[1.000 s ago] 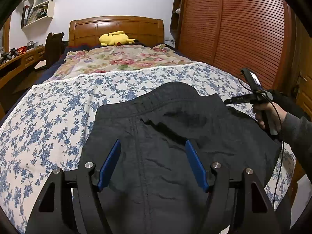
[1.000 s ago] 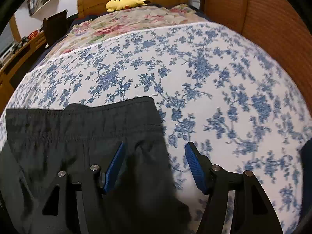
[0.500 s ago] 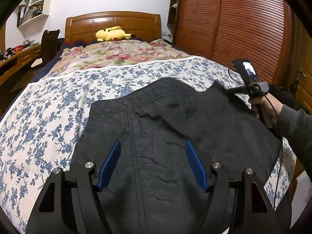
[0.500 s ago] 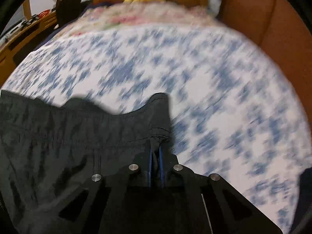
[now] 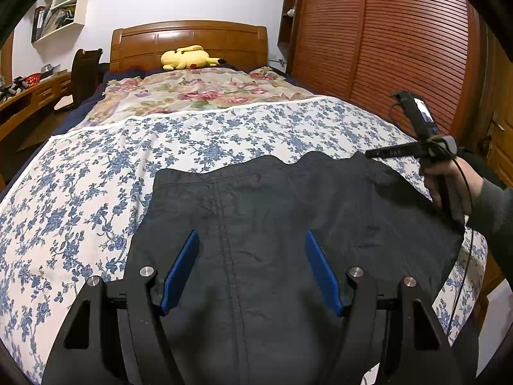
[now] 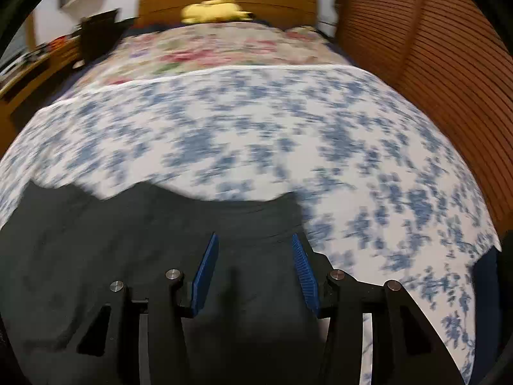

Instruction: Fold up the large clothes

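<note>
Blue-flowered bedspread [image 5: 96, 166] across the whole bed. On it, toward the foot, dark trousers [image 5: 288, 211] spread flat, waistband toward the headboard. Above the trousers' middle, left gripper [image 5: 251, 269], jaws wide, empty. At the waistband's right corner, right gripper [image 6: 255, 272], jaws just opened and parted, cloth below them, seemingly unpinched though the view is blurred. Yellow plush [image 5: 187, 57] beyond the trousers, at the headboard.
</note>
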### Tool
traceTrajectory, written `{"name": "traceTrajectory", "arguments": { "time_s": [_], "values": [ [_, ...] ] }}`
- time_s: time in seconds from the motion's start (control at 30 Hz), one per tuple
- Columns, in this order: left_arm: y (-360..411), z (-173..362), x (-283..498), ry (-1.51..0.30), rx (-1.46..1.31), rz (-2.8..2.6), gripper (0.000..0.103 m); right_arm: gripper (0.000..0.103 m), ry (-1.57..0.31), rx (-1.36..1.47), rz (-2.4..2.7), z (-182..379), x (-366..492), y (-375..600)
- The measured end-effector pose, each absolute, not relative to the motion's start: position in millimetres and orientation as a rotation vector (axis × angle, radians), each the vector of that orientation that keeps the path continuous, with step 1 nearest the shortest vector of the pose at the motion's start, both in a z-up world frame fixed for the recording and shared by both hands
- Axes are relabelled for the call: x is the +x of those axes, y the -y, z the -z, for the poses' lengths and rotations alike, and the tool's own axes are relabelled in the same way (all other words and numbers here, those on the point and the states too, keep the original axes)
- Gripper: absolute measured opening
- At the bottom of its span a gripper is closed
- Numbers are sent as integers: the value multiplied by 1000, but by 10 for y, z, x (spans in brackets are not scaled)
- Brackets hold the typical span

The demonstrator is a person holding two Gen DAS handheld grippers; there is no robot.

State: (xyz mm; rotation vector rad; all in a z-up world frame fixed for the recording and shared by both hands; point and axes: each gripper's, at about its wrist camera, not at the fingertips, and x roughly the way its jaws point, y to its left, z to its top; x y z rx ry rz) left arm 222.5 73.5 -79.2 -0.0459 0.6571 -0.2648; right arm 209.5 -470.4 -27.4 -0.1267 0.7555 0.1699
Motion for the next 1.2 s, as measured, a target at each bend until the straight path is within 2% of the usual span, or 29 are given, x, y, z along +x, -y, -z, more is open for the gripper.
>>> {"name": "traceTrajectory", "arguments": {
  "time_s": [0.23, 0.57, 0.73, 0.93, 1.2],
  "values": [
    [-764, 761, 2183, -651, -46, 266, 70, 49, -753, -204, -380, 386, 1410, 4185],
    [-747, 687, 2070, -630, -38, 270, 70, 49, -767, -240, -513, 499, 500, 4160],
    [-710, 661, 1996, -622, -22, 265, 70, 49, -751, -249, -540, 445, 345, 4183],
    [-654, 617, 1907, -609, -5, 266, 70, 49, -836, -263, -543, 834, 398, 4159],
    [-563, 649, 1728, -610, 18, 273, 70, 50, -774, -257, -488, 626, 224, 4431]
  ]
}}
